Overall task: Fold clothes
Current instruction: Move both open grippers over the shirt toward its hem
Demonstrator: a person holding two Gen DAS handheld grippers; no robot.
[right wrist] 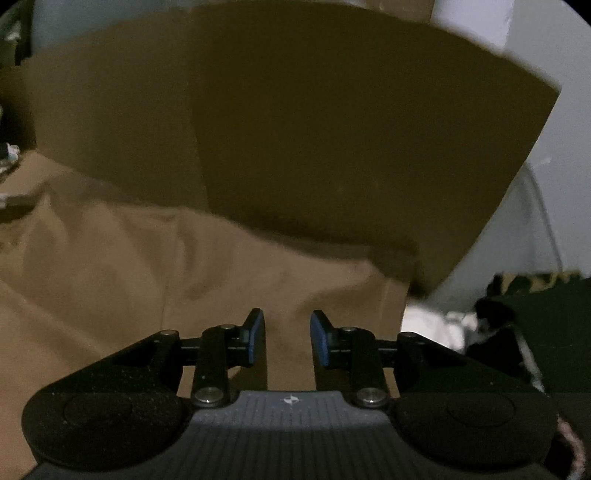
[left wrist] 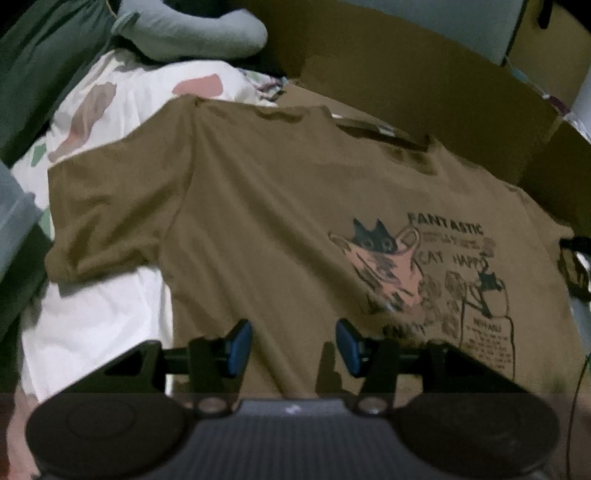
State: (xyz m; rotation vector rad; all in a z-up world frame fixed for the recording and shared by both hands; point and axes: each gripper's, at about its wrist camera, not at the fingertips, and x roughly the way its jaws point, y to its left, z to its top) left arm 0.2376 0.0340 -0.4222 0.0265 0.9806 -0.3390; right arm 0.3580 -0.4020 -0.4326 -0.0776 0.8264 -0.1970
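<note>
A brown T-shirt (left wrist: 258, 206) lies spread out flat with its front up. A cat picture and the word FANTASTIC (left wrist: 445, 223) are printed on its right half, and its left sleeve (left wrist: 107, 206) lies out over the white bedding. My left gripper (left wrist: 293, 347) hovers over the shirt's lower middle, open, with nothing between its blue pads (left wrist: 238, 347). In the right wrist view the same brown fabric (right wrist: 147, 266) lies rumpled. My right gripper (right wrist: 288, 339) stands open just above it, its pads (right wrist: 255, 338) apart and pinching no cloth.
White bedding with pink and green patches (left wrist: 110, 110) lies left of the shirt, with a grey-blue pillow (left wrist: 192, 29) and dark green cloth (left wrist: 44, 55) behind it. Upright cardboard panels (right wrist: 332, 147) stand close behind the shirt. Dark green material (right wrist: 546, 325) lies at the right.
</note>
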